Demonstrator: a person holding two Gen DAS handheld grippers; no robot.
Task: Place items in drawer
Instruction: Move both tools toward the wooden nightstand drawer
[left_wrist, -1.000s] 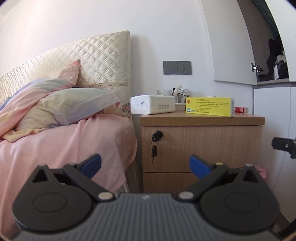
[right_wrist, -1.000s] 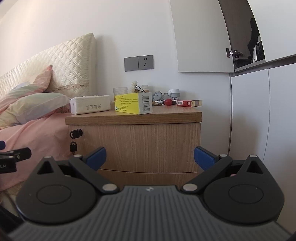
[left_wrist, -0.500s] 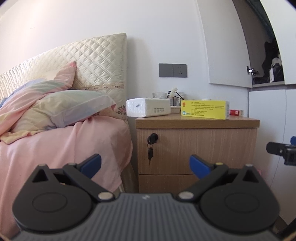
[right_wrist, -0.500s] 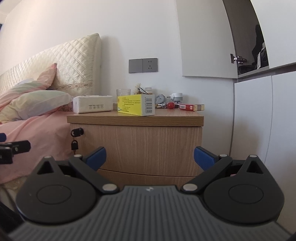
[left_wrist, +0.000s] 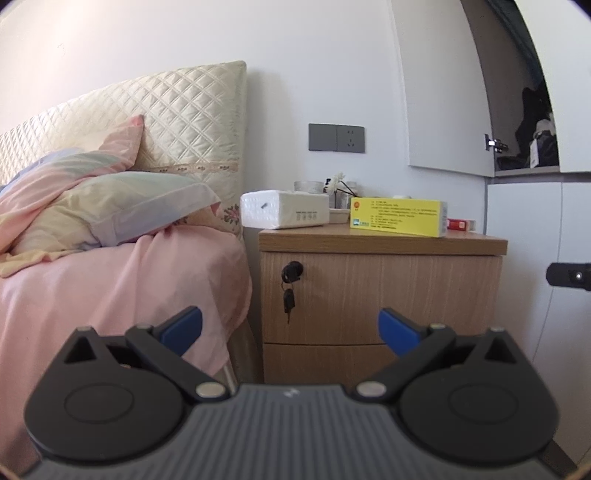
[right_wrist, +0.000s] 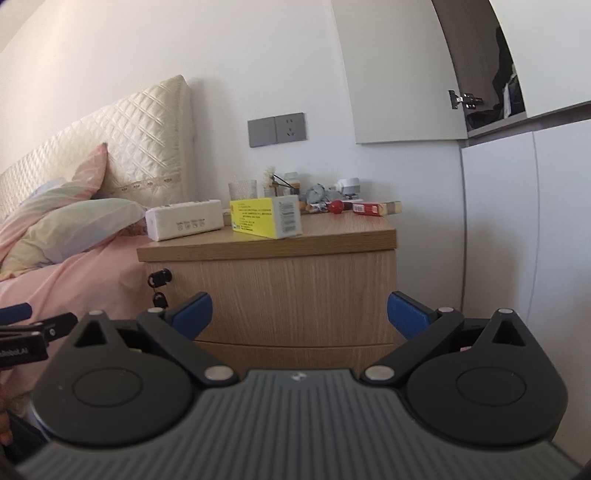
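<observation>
A wooden nightstand (left_wrist: 380, 288) (right_wrist: 273, 284) stands by the bed, both drawers shut, a key (left_wrist: 288, 301) hanging in the top drawer's lock. On top lie a yellow box (left_wrist: 397, 220) (right_wrist: 264, 218), a white tissue pack (left_wrist: 284, 214) (right_wrist: 184, 224), a red pack (left_wrist: 460, 223) (right_wrist: 369, 208), a red ball (right_wrist: 336, 206) and a glass (right_wrist: 242, 190). My left gripper (left_wrist: 290, 328) is open and empty, some way in front of the drawers. My right gripper (right_wrist: 299, 314) is open and empty, also short of the nightstand.
A bed with pink sheet (left_wrist: 110, 280) and pillows (left_wrist: 122, 210) lies left of the nightstand. White wardrobe doors (right_wrist: 517, 236) stand to the right, an upper door ajar. The other gripper shows at each view's edge (left_wrist: 570, 276) (right_wrist: 26, 332).
Both grippers have tilted up and shifted slightly; the nightstand sits lower in the left view and its top shows more in the right view. Both stay open and empty.
</observation>
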